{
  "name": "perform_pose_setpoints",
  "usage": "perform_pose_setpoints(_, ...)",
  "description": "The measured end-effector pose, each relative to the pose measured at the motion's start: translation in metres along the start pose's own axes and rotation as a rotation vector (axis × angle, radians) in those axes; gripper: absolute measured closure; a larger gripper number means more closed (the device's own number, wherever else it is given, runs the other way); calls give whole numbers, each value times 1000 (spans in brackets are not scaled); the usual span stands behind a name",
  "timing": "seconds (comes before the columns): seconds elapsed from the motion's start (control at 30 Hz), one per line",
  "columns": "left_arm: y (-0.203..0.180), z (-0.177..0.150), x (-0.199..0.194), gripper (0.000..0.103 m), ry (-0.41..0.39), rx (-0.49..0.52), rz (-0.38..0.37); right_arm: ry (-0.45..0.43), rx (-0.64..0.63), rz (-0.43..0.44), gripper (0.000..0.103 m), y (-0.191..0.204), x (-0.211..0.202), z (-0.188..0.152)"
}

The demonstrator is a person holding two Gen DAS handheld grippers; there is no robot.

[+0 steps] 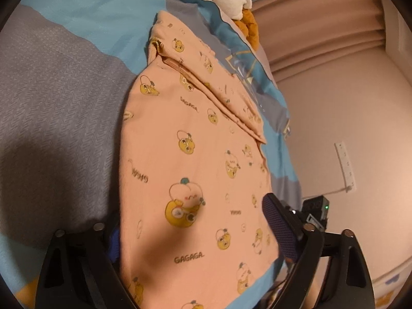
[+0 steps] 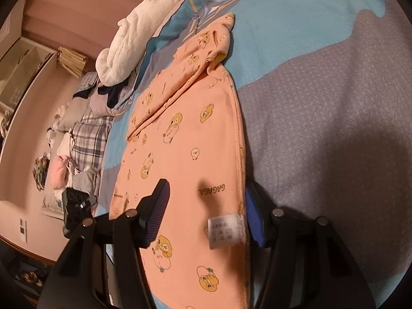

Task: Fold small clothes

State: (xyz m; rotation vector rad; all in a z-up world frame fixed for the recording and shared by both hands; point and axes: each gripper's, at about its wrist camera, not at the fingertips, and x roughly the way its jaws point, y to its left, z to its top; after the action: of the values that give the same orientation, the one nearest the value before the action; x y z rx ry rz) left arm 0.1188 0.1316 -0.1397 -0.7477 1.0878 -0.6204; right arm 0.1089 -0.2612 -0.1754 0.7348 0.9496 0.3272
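Observation:
A peach child's top (image 1: 195,154) printed with yellow ducks and "GAGAGA" lies flat on the blue and grey bed cover (image 1: 64,90), one sleeve (image 1: 211,87) folded across it. My left gripper (image 1: 193,213) straddles the near end of the top. Its right pad (image 1: 280,226) stands above the fabric and its left pad (image 1: 114,242) is half hidden behind the cloth edge. The jaws stand wide and do not pinch. My right gripper (image 2: 206,188) straddles the hemmed edge of the top (image 2: 180,154) near a white care label (image 2: 226,230), open, its right pad (image 2: 253,221) partly behind the hem.
A white plush bundle (image 2: 134,36) and an orange soft toy (image 1: 249,25) lie at the far end of the bed cover (image 2: 322,103). Plaid and pink clothes (image 2: 87,139) are heaped beside the bed. A black device (image 2: 74,206) sits by the bed edge. A pink wall with a socket strip (image 1: 345,164) stands close.

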Motion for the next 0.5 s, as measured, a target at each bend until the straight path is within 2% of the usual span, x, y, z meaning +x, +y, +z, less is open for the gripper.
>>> perform_pose_setpoints(0.17,8,-22,-11,41,23,1,0,35,-21,21,62,-2,-9,-25)
perform_pose_setpoints(0.23,13,-33,-17,46,19,-9,-9,37,-10,32,64,-4,-13,-36)
perform_pose_setpoints(0.3,16,-41,-21,57,17,-24,6,43,-1,49,67,-7,-18,-48)
perform_pose_setpoints(0.47,21,-57,-27,64,13,-87,-20,61,7,62,69,-5,-23,-67)
perform_pose_setpoints(0.5,20,-59,-28,69,11,-89,-17,65,8,66,70,-4,-23,-70)
